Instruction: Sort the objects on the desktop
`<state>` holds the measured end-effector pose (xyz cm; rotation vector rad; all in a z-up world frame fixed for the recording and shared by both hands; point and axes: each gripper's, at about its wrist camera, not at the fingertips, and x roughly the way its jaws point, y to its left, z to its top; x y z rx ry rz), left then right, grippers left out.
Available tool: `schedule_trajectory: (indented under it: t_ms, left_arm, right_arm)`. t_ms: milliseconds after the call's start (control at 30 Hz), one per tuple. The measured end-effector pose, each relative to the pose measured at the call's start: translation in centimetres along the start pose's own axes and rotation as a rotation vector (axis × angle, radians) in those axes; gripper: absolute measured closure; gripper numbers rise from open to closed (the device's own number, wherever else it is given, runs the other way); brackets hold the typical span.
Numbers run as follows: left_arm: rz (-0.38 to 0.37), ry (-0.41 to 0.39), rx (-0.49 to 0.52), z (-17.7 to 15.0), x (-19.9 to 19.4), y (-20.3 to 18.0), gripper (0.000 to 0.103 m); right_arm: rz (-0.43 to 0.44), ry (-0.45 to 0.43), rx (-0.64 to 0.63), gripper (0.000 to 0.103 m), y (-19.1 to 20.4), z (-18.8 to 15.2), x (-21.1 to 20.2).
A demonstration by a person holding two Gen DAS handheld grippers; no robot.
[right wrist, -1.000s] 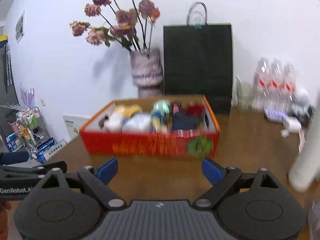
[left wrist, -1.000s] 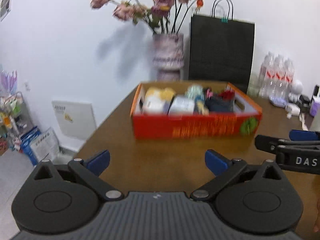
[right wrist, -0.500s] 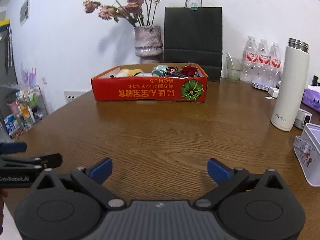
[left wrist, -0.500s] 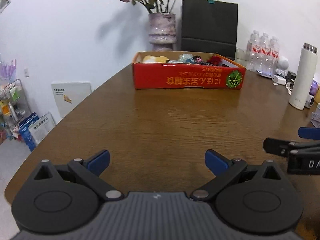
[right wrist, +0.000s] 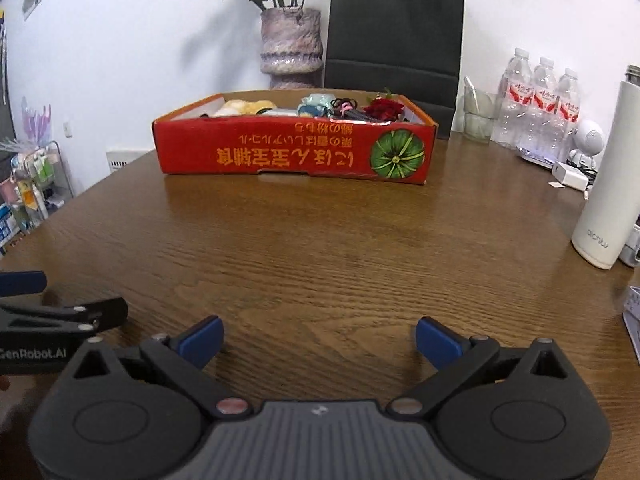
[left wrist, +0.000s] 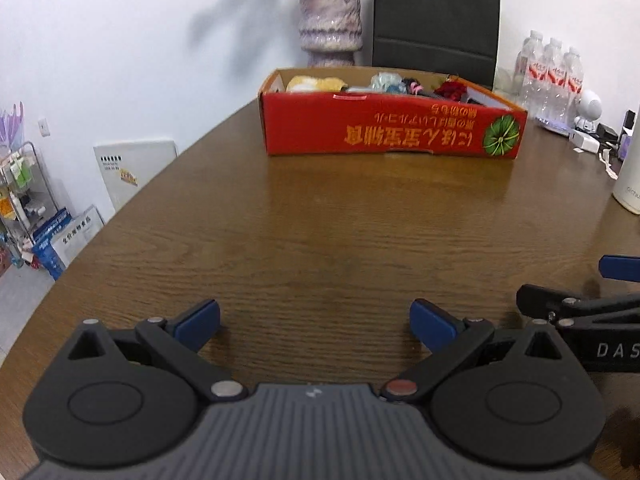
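- Red cardboard box (right wrist: 294, 156) sits at the far side of the wooden worktop (right wrist: 320, 248), well apart from both grippers.
- Box contents, only partly visible over the rim: one yellow plush item (right wrist: 246, 107), one pale teal item (right wrist: 318, 103), black-and-pink hair ties (right wrist: 346, 106), one red rose-like piece (right wrist: 384, 109).
- Three water bottles (right wrist: 540, 104) far right; one white flask (right wrist: 606, 192) nearer.
- Left gripper (left wrist: 314, 320): fingers spread wide, holding nothing.
- Right gripper (right wrist: 318, 338): fingers spread wide, holding nothing.
- Vase (right wrist: 291, 42) and black paper bag (right wrist: 394, 28) behind the box.
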<state>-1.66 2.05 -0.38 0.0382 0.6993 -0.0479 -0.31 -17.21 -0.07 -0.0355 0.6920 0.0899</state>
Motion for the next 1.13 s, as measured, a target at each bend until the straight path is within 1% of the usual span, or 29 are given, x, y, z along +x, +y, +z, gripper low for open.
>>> schedule_trajectory:
  t_ms: [100,367,1133]
  left_arm:
    - [-0.005,-0.002,-0.002,-0.12,0.1,0.01,0.0]
    - [0.004,-0.014,-0.004,-0.21,0.17,-0.22,0.0]
    - [0.005,-0.016,-0.009,-0.23,0.0,-0.18,0.0]
  right_arm:
    - [0.02,0.007,0.008,0.0,-0.08,-0.02,0.29]
    - [0.023,0.008,0.011,0.0,0.06,-0.04,0.33]
    - [0.024,0.008,0.01,0.0,0.02,-0.03,0.33]
